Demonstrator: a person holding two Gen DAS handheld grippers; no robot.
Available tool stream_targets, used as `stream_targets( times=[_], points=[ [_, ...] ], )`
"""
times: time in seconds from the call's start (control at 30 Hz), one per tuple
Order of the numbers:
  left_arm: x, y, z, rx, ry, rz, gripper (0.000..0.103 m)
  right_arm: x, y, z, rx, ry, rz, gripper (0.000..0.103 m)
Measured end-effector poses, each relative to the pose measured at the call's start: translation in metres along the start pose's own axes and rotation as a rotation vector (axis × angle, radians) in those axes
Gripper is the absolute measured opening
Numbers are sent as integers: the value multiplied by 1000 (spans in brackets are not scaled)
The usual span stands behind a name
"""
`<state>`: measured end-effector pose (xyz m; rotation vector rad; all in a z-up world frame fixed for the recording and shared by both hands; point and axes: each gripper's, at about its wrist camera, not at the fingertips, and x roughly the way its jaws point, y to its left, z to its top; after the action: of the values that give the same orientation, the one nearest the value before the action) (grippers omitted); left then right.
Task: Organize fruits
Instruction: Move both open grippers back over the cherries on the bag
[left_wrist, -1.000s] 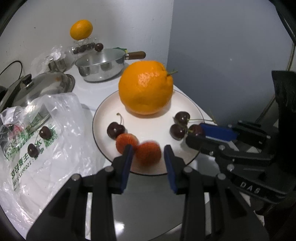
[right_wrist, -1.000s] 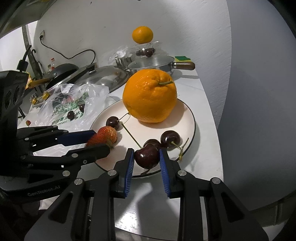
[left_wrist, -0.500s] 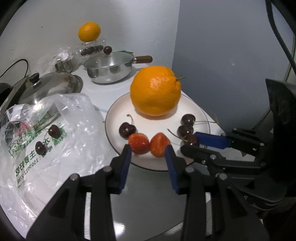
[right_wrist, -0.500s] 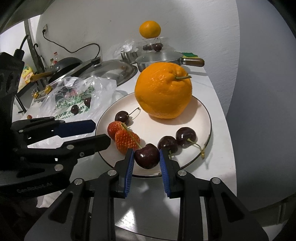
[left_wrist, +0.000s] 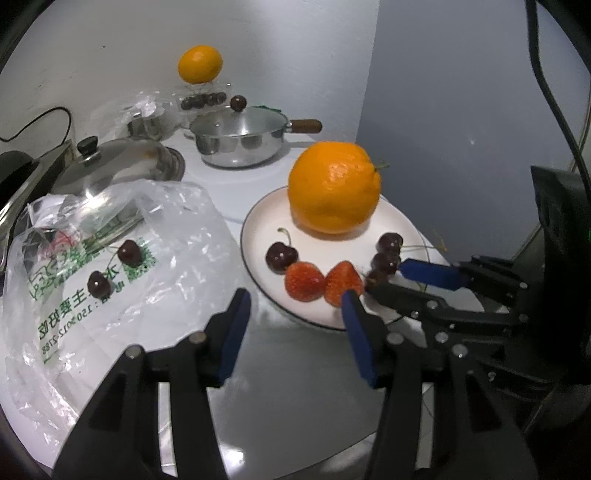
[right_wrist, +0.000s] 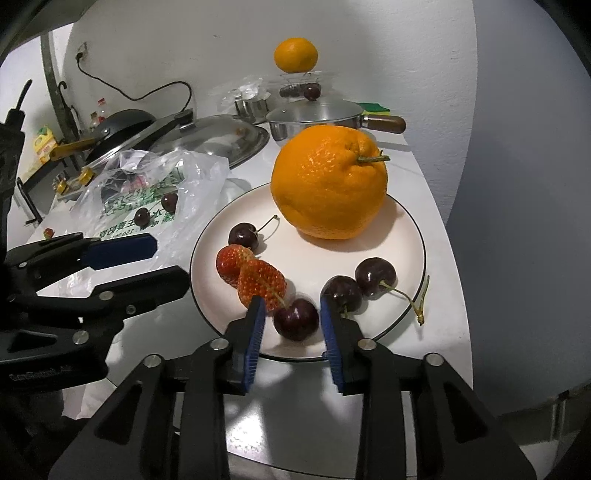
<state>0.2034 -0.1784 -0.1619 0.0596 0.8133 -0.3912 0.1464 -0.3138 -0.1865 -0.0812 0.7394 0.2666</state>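
White countertop against a pale wall carries a round plate (right_wrist: 413, 236) with a large orange (right_wrist: 328, 181), two strawberries (right_wrist: 260, 282) and several cherries. Between the parted pads of the right gripper (right_wrist: 291, 317) at the plate's near rim sits a dark cherry (right_wrist: 296, 319), with a gap on each side. Beside the plate, the left gripper (left_wrist: 295, 306) hangs wide apart and empty, next to a plastic bag (left_wrist: 110, 266).
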Motion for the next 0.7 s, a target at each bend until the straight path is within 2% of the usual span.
stream_targets(
  times=[0.7],
  points=[
    [-28,28,-6,-34,-39,35,53,-9,28,10,-21,-21,-6,40]
  ],
)
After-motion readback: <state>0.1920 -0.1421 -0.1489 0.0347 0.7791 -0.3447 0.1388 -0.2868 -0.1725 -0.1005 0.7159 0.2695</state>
